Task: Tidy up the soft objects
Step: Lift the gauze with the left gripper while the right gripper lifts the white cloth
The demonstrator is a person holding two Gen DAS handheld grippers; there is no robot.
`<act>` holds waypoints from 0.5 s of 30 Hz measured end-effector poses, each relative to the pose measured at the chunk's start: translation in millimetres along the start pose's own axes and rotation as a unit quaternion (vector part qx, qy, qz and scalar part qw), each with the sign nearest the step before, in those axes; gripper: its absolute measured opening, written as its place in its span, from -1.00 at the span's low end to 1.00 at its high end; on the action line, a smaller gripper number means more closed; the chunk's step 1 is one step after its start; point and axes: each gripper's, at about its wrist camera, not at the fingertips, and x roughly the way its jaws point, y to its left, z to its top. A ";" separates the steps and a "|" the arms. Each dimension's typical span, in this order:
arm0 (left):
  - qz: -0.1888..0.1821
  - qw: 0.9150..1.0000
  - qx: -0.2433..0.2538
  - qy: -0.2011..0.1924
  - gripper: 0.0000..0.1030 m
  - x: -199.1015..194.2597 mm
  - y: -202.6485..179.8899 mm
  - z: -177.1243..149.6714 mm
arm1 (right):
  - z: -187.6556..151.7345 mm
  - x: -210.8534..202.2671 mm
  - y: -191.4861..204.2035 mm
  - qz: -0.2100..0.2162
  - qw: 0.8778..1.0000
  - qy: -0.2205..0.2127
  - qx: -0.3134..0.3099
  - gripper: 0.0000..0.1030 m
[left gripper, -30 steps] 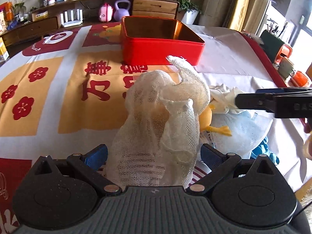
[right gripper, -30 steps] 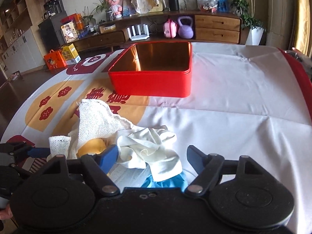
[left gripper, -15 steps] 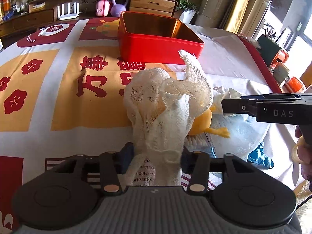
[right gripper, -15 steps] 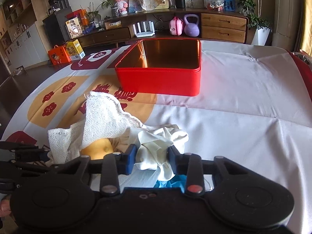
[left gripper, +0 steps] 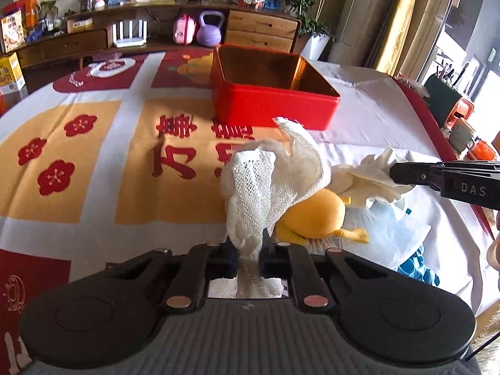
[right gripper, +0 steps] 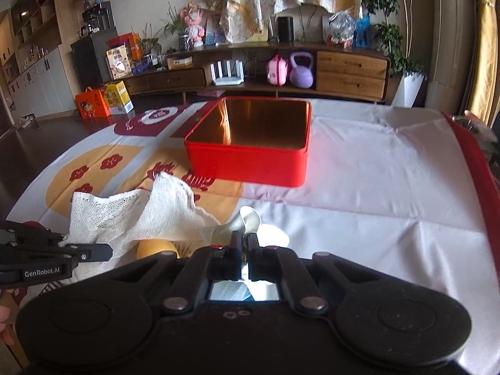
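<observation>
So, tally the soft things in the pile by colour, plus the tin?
White: 2, mesh cloth, cream cloth
Yellow: 1, plush toy
Pale blue: 1, net
Bright blue: 1, item
Red: 1, tin
Total: 6

A table under a white, red and orange printed cloth (left gripper: pixel 93 162) carries an open red tin (left gripper: pixel 272 106) — nearer, a heap of soft things (left gripper: pixel 325 215) lies

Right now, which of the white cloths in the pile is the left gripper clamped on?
The open-weave mesh cloth, pinched in the left gripper. The smooth cream cloth beside it has no netting and sits in the right gripper.
</observation>
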 end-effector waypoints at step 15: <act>0.007 0.998 0.022 -0.062 -0.82 -43.6 -11.8 48.7 | 37.4 -53.2 2.4 -0.017 0.996 -0.081 -0.040 -0.95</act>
